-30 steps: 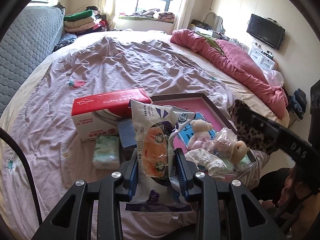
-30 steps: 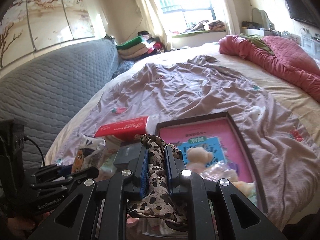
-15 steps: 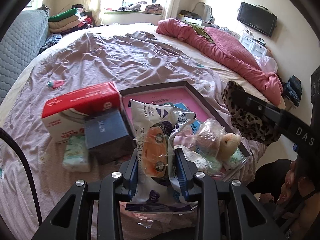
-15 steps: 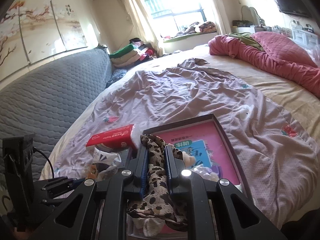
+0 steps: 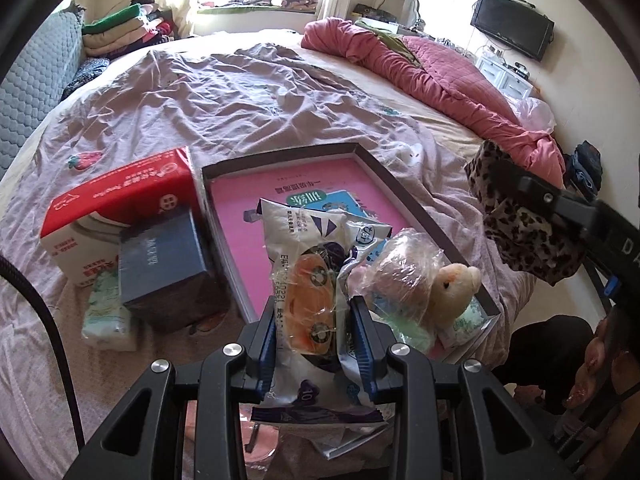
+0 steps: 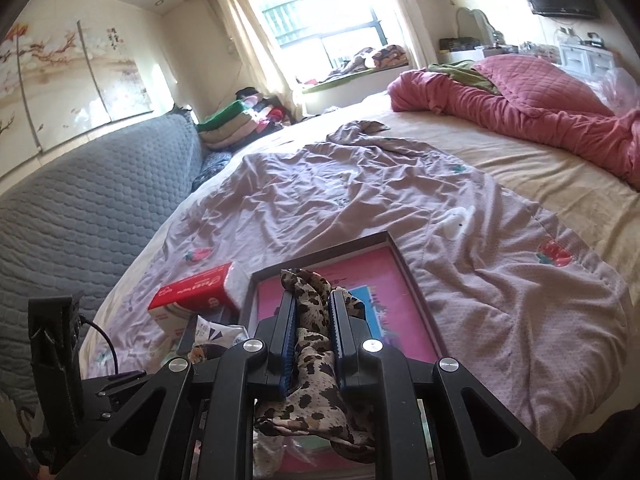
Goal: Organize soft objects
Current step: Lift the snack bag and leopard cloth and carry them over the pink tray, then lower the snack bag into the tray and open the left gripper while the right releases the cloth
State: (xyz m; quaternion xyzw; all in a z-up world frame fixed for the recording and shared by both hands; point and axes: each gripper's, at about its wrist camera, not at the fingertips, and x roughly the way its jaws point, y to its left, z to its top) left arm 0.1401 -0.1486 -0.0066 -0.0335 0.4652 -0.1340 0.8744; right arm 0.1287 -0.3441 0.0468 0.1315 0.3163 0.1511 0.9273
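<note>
My left gripper (image 5: 316, 312) is shut on a white plastic snack bag (image 5: 310, 264) with an orange print, held above the near end of a dark-rimmed tray (image 5: 384, 172) with a pink floor. In the tray lie a cream plush toy (image 5: 454, 284) and a clear bag (image 5: 408, 264). My right gripper (image 6: 313, 300) is shut on a leopard-print cloth (image 6: 310, 364) that hangs over the same tray (image 6: 404, 264). In the left wrist view that cloth (image 5: 516, 236) hangs at the right, beyond the tray's edge.
Left of the tray stand a red and white tissue box (image 5: 116, 200), a dark blue box (image 5: 164, 256) and a pale tissue pack (image 5: 106, 312) on the mauve sheet (image 5: 240, 96). A pink quilt (image 5: 440, 76) lies far right; a grey headboard (image 6: 80, 208) lines the left.
Both grippers moved forward over the bed, keeping their grips. The tray and boxes now sit nearer and lower in both views, and the dark blue box has come into full sight.
</note>
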